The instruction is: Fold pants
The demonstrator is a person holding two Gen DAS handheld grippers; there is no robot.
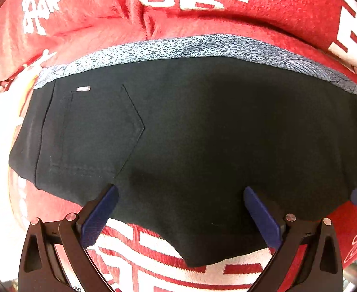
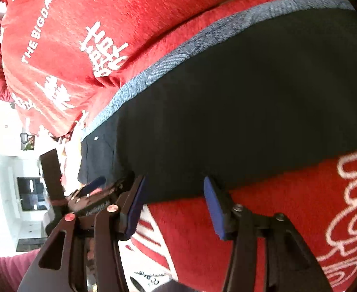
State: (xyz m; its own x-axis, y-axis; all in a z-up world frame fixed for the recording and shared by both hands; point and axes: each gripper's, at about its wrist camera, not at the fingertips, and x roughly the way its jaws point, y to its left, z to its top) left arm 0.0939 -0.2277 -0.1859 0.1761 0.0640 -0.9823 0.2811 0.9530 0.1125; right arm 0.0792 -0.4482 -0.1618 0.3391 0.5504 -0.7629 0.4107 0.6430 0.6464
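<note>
Black pants (image 1: 190,133) lie flat on a red blanket (image 1: 93,24), folded lengthwise, back pocket up at the left. A speckled grey layer (image 1: 178,47) shows along their far edge. My left gripper (image 1: 181,189) is open, its blue pads (image 1: 100,216) straddling the near edge by the crotch point. In the right wrist view the pants (image 2: 251,97) run diagonally with the grey band (image 2: 168,65) beside them. My right gripper (image 2: 173,182) is open at their near edge, empty. The left gripper shows there at the left (image 2: 91,192).
The red blanket (image 2: 81,36) with white lettering covers the whole surface under the pants. A bright white room with a dark window (image 2: 30,192) lies beyond the blanket's left edge. A pink sleeve (image 2: 5,267) shows at the lower left.
</note>
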